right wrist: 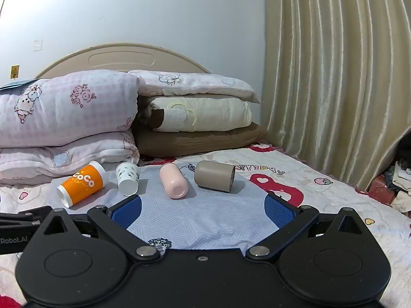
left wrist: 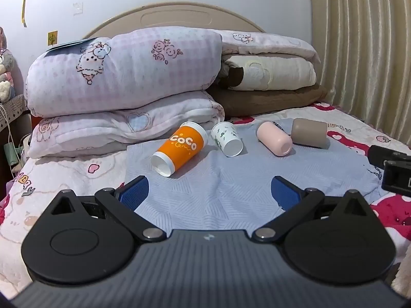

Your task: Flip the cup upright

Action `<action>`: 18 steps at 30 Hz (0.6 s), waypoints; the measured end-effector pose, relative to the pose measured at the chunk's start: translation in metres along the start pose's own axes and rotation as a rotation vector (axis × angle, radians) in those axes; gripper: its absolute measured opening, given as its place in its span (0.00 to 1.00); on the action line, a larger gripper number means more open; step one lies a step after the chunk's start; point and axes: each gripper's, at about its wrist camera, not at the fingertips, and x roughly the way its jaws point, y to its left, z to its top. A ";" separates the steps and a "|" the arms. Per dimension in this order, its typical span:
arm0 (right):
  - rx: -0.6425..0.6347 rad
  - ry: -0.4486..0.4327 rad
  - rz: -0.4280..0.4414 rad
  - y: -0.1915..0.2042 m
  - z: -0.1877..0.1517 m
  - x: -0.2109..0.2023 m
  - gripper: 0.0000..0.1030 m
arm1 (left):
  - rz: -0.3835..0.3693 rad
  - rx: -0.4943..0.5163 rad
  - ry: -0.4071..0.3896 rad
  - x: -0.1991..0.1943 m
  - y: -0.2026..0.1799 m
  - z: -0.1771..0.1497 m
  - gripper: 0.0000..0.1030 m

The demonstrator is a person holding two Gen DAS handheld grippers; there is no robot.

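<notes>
Several cups lie on their sides in a row on a light blue cloth (left wrist: 226,190) on the bed. From left to right they are an orange "CoCo" paper cup (left wrist: 179,149) (right wrist: 81,185), a small white printed paper cup (left wrist: 226,139) (right wrist: 127,179), a pink cup (left wrist: 274,139) (right wrist: 173,181) and a taupe cup (left wrist: 309,133) (right wrist: 215,176). My left gripper (left wrist: 209,192) is open and empty, low over the cloth in front of the orange and white cups. My right gripper (right wrist: 203,209) is open and empty, in front of the pink and taupe cups.
Folded pink and white quilts (left wrist: 120,77) and a brown and cream blanket stack (left wrist: 269,82) lie just behind the cups against the headboard. A beige curtain (right wrist: 334,77) hangs on the right. The right gripper's body (left wrist: 393,169) shows at the left wrist view's right edge.
</notes>
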 end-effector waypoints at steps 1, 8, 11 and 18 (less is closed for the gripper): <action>0.002 0.000 0.000 0.000 0.000 0.000 1.00 | 0.000 -0.002 0.001 -0.001 0.000 0.000 1.00; -0.001 0.007 -0.001 0.000 0.000 0.001 1.00 | -0.005 -0.009 0.007 -0.001 0.003 -0.006 1.00; -0.001 0.010 0.001 0.001 0.000 0.001 1.00 | -0.001 -0.009 0.010 0.000 0.002 -0.002 1.00; 0.000 0.012 0.000 -0.002 -0.001 0.002 1.00 | -0.009 -0.025 -0.031 -0.007 0.006 0.004 1.00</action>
